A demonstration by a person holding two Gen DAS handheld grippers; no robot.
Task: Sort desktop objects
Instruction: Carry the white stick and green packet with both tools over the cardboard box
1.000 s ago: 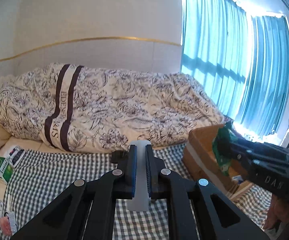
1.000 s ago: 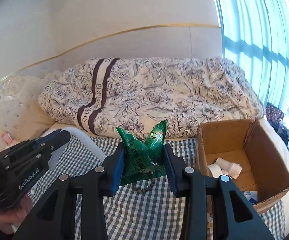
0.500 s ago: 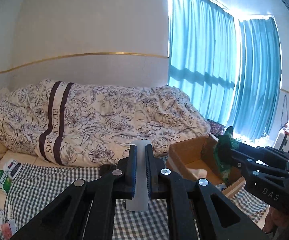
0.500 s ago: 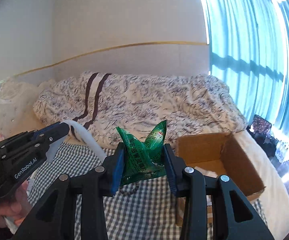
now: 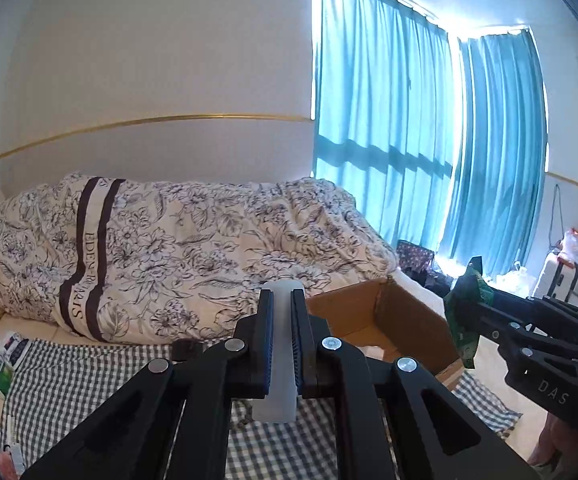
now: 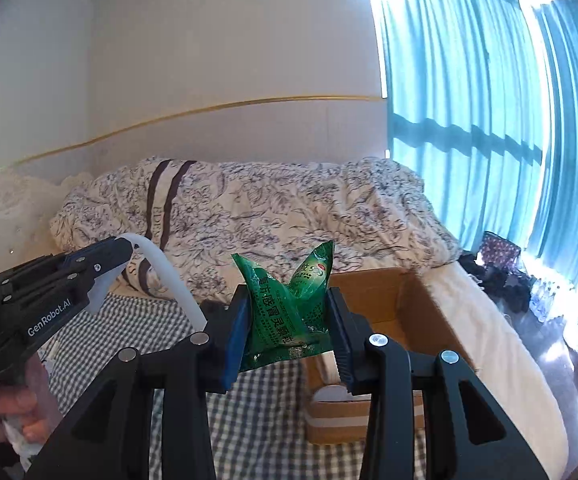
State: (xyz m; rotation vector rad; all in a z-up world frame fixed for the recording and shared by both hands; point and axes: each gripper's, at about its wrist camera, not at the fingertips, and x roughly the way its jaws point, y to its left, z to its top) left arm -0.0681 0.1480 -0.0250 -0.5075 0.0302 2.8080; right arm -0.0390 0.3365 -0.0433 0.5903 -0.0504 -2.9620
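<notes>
Green sachet (image 6: 289,312) is pinched in the right gripper (image 6: 289,332), held in the air just left of the open cardboard box (image 6: 393,320); the left gripper (image 5: 281,344) is clamped on a translucent white curved piece (image 5: 279,376) above the checked cloth (image 5: 69,384). Step looks like carry-to-box. Next: move each load over the box opening, then release, one gripper at a time to avoid a clash.

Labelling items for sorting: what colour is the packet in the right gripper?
Green packet with white lettering, clearest in the right wrist view.
</notes>
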